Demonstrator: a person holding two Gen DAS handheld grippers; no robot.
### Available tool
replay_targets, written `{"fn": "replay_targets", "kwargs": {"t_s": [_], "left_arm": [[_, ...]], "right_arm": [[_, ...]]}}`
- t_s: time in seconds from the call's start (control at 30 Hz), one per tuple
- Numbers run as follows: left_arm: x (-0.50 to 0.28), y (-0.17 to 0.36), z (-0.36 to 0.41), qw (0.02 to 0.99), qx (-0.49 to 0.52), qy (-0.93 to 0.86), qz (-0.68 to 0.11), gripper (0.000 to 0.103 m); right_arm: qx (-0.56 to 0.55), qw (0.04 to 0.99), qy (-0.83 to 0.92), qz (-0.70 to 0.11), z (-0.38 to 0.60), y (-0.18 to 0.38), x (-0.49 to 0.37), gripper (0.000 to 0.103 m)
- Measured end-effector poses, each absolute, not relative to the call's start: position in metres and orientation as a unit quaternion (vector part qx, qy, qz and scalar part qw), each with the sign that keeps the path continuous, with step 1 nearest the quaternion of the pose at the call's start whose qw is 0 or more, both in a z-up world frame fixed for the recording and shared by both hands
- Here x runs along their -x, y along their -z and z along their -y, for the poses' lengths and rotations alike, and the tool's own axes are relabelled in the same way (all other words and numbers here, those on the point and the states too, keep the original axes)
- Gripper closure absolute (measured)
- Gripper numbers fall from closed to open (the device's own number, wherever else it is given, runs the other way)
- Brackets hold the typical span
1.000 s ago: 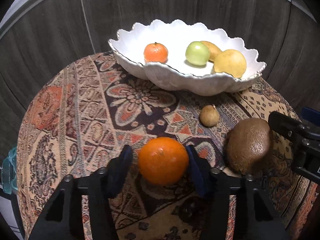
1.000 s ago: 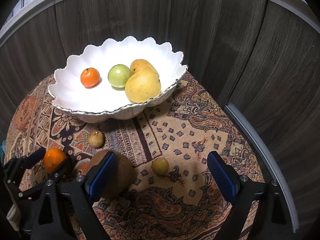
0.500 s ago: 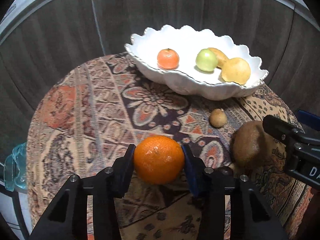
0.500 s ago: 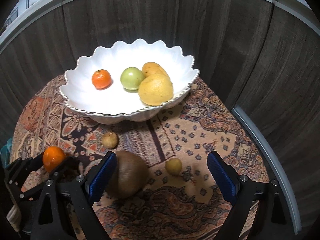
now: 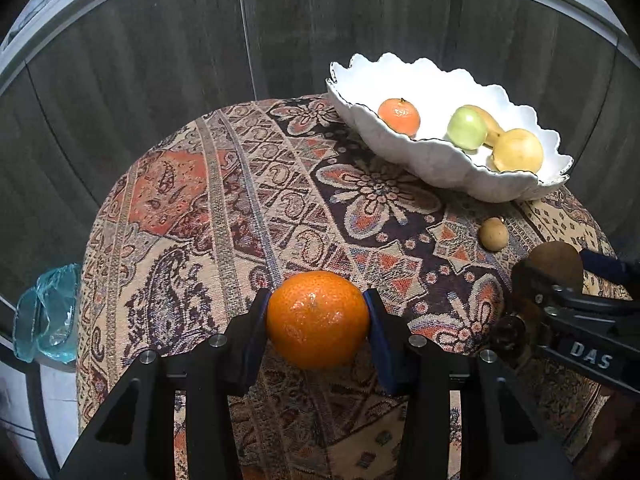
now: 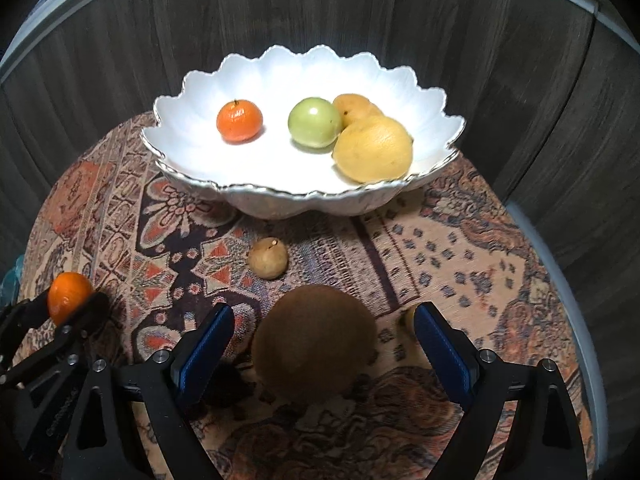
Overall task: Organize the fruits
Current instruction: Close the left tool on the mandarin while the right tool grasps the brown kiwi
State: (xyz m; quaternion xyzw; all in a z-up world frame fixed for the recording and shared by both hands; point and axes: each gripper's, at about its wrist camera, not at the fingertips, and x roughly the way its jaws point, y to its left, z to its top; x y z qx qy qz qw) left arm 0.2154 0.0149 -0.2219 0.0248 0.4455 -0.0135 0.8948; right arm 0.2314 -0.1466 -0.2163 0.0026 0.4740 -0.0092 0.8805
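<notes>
A large orange (image 5: 318, 328) is pinched between the blue pads of my left gripper (image 5: 316, 308), which is shut on it over the patterned cloth; the right wrist view has the same orange (image 6: 69, 296) at far left. My right gripper (image 6: 320, 340) straddles a brown kiwi (image 6: 314, 344) lying on the cloth. Its jaws are closing, with a gap still showing on each side of the fruit. The white scalloped bowl (image 6: 280, 194) behind holds a small mandarin (image 6: 239, 120), a green apple (image 6: 314, 122) and two yellow fruits (image 6: 372, 148).
A small brown fruit (image 6: 267, 258) lies between kiwi and bowl. A small yellow fruit (image 6: 406, 318) peeks from behind the right finger. Patterned cloth (image 5: 240, 200) covers the round table, dark wood panels stand behind, and a blue-green plastic bag (image 5: 52, 312) sits off its left edge.
My left gripper has shut on the orange and drifted left, away from the bowl. My right gripper has shifted left and lower, so the kiwi now lies between its fingers.
</notes>
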Motion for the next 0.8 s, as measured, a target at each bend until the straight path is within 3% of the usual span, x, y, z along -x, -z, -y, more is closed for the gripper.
{"fn": "replay_targets", "kwargs": {"t_s": [0.1,0.23,0.8], "left_arm": [[-0.216,0.224,-0.014,0.894,-0.024,0.016,-0.447,0.058],[-0.218,0.226,-0.012,0.893,-0.024,0.021,-0.448,0.058],[-0.223,0.206,0.004,0.899,-0.023,0.047,-0.435,0.058]], "right_arm": [[-0.026,0.868,0.007,-0.496,0.150,0.230,-0.237,0.030],[-0.031,0.866,0.004,-0.499,0.149,0.235,-0.240,0.040],[-0.045,0.880,0.018,-0.473,0.165,0.205,-0.228,0.041]]}}
